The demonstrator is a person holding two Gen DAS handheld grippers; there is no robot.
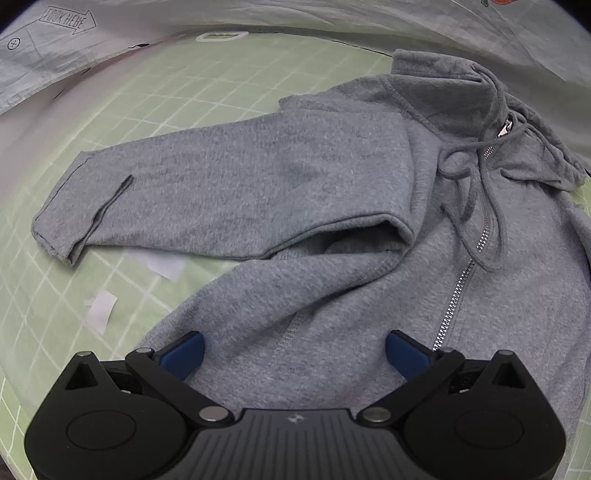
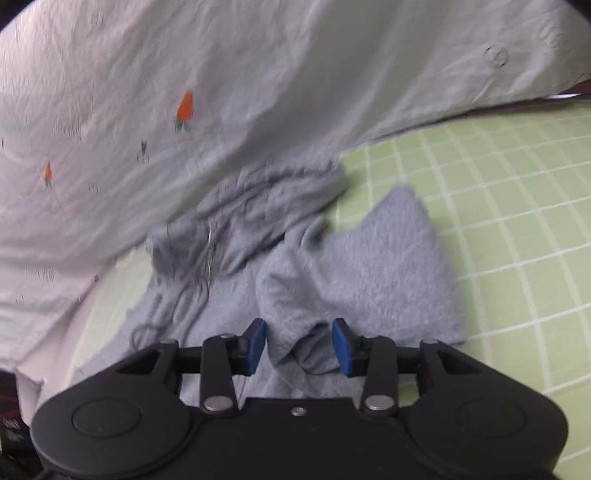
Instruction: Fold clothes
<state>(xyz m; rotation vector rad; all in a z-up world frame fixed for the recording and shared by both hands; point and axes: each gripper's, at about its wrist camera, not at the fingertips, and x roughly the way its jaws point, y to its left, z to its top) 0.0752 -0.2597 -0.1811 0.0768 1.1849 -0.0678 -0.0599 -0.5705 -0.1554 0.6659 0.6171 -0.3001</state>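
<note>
**Grey zip hoodie half spread on the green grid mat, one sleeve bunched between the right tongs**

The grey hoodie (image 1: 332,229) lies front-up on the green grid mat (image 1: 155,110), its zipper (image 1: 458,291) closed and running down the chest. One sleeve (image 1: 177,199) stretches away from the zipper, flat and straight, its cuff resting on the mat. The hood and drawstrings (image 1: 480,192) are heaped at the top of the zipper, against a pale printed sheet (image 1: 332,18) that borders the mat.

The left gripper (image 1: 295,350) hovers over the lower body panel beside the zipper, its blue pads spread wide and gripping nothing. The right gripper (image 2: 299,345) sits on the other side of the zipper, jaws partly parted with a rumpled fold of the other sleeve (image 2: 388,266) lying between the pads; the pads do not appear to press the cloth, though motion blur leaves that uncertain.

The fleece looks thick, soft and limp: it will sag and drag rather than hold a shape, and a pinch may take up more than one layer. Seams, cuffs and the hem band are likely the firmest holds. The metal zipper adds a stiffer line, a natural axis to fold toward. Loose drawstrings may trail and want tucking.
</note>
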